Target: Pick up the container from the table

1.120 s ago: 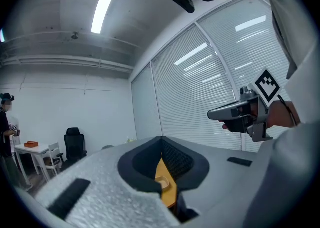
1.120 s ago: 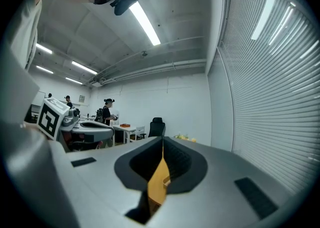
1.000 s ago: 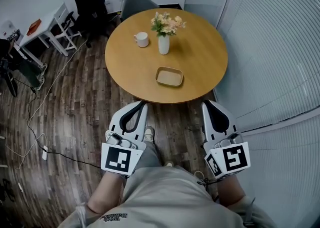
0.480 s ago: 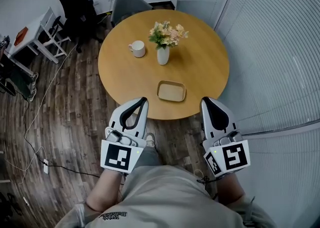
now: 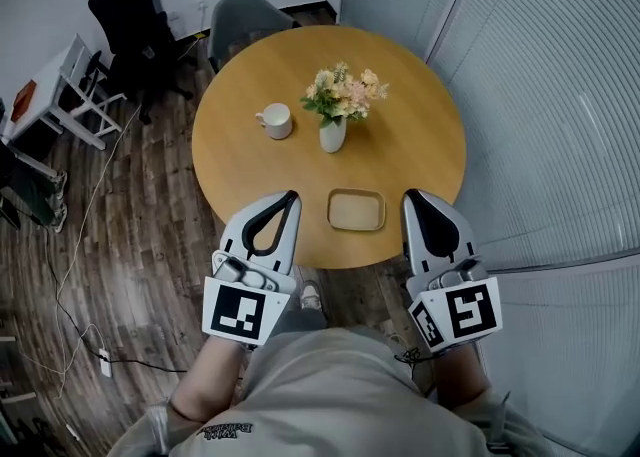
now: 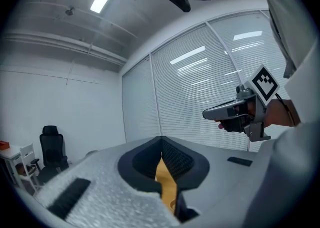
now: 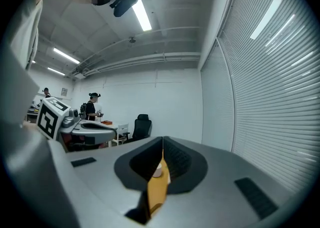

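Container [image 5: 357, 210]: shallow tan rect. dish, flat on worktop [image 5: 420, 145] close to near edge, right of ctr; nothing in it, nothing touching it.
L tool [image 5: 288, 197]: jaws pressed together at tips, holding nothing; tip over near edge of worktop, left of container & apart from it.
L tool, own view [image 6: 161, 139]: tips meet, only a thin slit w/ worktop colour showing thru.
R tool [image 5: 411, 195]: jaws pressed together, holding nothing; tip over near edge, just right of container, not touching.
R tool, own view [image 7: 163, 139]: tips meet; cup [image 7: 157, 172] seen thru slit.
Vase [image 5: 334, 133]: upright w/ flowers [image 5: 344, 92], mid worktop, beyond container.
Cup, head view [image 5: 277, 121]: white, left of vase, apart from it.
Worktop: round, wood.
Chair [image 5: 240, 17]: grey, at far edge.
Blinds [image 5: 560, 95]: along right side.
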The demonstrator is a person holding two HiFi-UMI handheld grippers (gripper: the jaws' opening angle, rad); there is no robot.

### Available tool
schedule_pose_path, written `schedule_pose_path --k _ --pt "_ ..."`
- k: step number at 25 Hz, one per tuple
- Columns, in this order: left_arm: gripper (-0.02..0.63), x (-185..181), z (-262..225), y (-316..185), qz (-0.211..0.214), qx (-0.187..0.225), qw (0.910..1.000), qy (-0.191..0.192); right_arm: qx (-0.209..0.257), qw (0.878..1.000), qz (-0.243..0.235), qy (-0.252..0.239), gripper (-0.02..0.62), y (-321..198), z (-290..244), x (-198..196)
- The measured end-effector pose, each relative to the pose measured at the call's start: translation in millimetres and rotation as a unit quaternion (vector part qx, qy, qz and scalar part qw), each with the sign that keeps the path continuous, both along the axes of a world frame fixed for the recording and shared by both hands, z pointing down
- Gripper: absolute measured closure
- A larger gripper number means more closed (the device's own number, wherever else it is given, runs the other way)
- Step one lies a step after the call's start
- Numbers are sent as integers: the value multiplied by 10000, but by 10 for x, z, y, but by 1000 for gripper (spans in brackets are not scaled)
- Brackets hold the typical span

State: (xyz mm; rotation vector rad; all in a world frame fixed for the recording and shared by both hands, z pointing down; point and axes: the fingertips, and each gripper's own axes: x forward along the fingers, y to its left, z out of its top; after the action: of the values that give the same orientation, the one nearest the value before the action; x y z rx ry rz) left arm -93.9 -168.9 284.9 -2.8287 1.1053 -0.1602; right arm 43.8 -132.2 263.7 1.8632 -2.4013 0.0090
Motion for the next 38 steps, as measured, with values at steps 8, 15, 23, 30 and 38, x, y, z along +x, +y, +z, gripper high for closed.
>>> schedule_pose_path --k 8,15,23,30,38 --pt "586 -9 14 -314 215 -19 9997 71 -100 9997 237 6 566 -284 39 -12" --pt "586 133 37 -380 170 -96 9998 14 -125 9999 92 76 566 -355 29 75" --pt "586 341 42 -354 -12 -143 9999 -8 -167 9998 -103 70 566 -346 60 286" --pt "586 533 99 -384 -46 -146 9998 -83 -330 9976 -295 -529 566 -422 141 485" --pt "586 692 212 -429 -7 -267 9995 -173 -627 9915 -483 -1031 565 -555 318 575"
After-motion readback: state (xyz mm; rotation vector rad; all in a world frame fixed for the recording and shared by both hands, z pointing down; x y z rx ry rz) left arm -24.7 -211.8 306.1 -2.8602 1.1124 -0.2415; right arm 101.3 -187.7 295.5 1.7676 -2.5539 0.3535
